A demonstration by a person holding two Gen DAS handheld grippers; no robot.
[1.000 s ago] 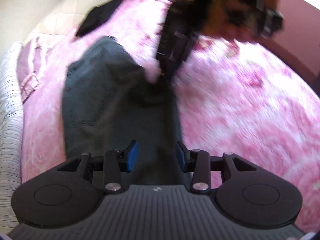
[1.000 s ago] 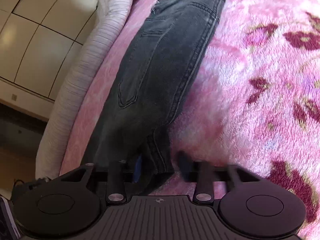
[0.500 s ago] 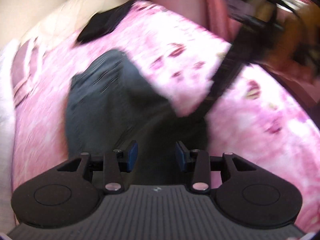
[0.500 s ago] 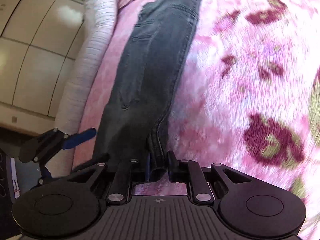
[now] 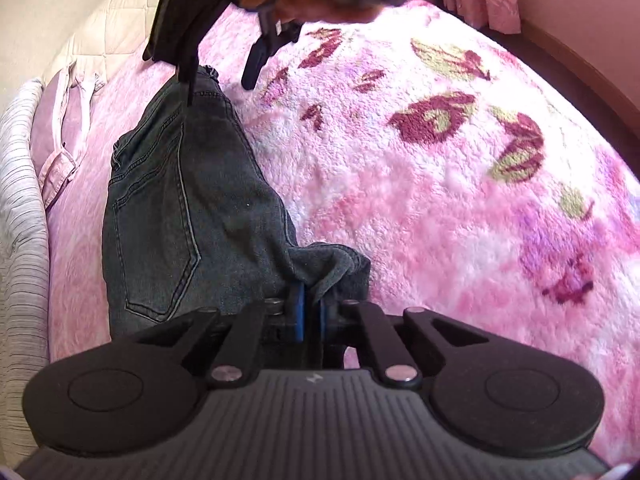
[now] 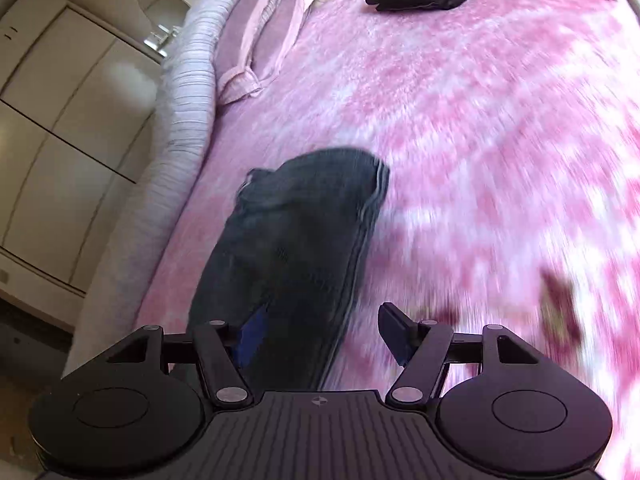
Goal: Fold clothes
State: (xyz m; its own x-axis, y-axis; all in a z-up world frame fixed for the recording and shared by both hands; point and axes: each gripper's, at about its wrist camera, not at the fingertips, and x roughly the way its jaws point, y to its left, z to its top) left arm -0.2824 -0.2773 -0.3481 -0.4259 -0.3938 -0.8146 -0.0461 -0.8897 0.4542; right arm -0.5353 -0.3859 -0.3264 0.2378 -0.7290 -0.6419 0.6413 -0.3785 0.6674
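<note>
- Since half a second before, the left gripper [image 5: 308, 312] had closed from spread to clamped on a bunched fold of the jeans [image 5: 188, 208].
- Meanwhile the right gripper [image 6: 320, 334], earlier pinching the denim edge, stood spread apart above it.
- Ahead of both, the jeans lay on the pink blanket [image 5: 420, 200].

Dark grey jeans [image 5: 180, 216] lie lengthwise on the bed, near end bunched.

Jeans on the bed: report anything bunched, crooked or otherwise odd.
The jeans lie mostly flat on the pink blanket, but the corner pinched by the left gripper is bunched and rumpled. Nothing looks damaged.
</note>
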